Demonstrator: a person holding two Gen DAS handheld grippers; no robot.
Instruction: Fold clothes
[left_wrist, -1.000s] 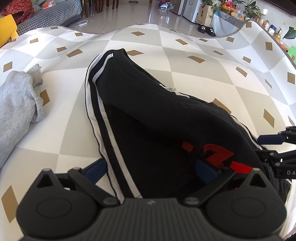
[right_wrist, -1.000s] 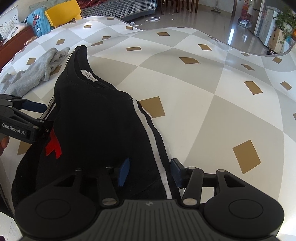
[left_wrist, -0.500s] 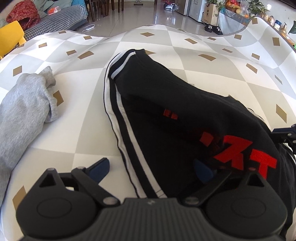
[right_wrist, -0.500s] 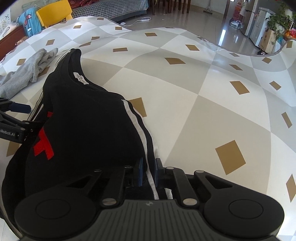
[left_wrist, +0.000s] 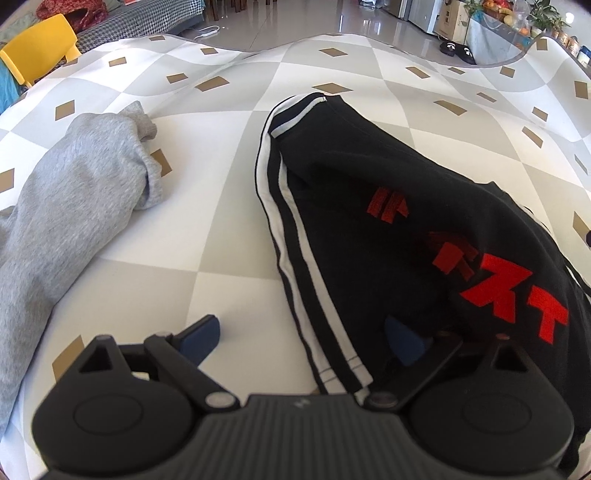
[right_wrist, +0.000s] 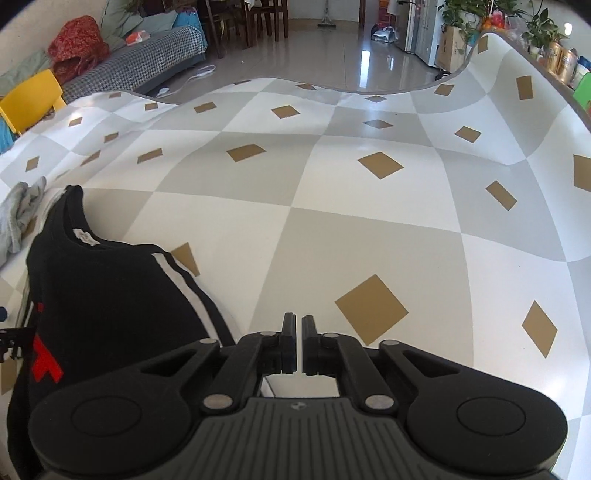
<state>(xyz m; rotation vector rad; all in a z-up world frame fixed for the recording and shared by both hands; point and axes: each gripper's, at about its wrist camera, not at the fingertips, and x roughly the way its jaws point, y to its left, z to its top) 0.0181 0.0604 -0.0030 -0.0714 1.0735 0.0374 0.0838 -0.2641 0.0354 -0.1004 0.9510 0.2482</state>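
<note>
Left gripper (left_wrist: 301, 341) gapes wide over the striped edge of the black sweatshirt (left_wrist: 388, 229), pads not pressing cloth; grey garment (left_wrist: 70, 192) lies apart to its left on the checked desk (left_wrist: 229, 229). Since a second ago the sweatshirt's body has been flipped, red lettering (left_wrist: 509, 291) now face up. Right gripper (right_wrist: 298, 341) was closing on the striped hem and has just reopened a crack; jaws nearly together, and nothing seems pinched now, though the gap is hard to see. Sweatshirt sits left of it. Fold step likely released; next grasp pending.
</note>
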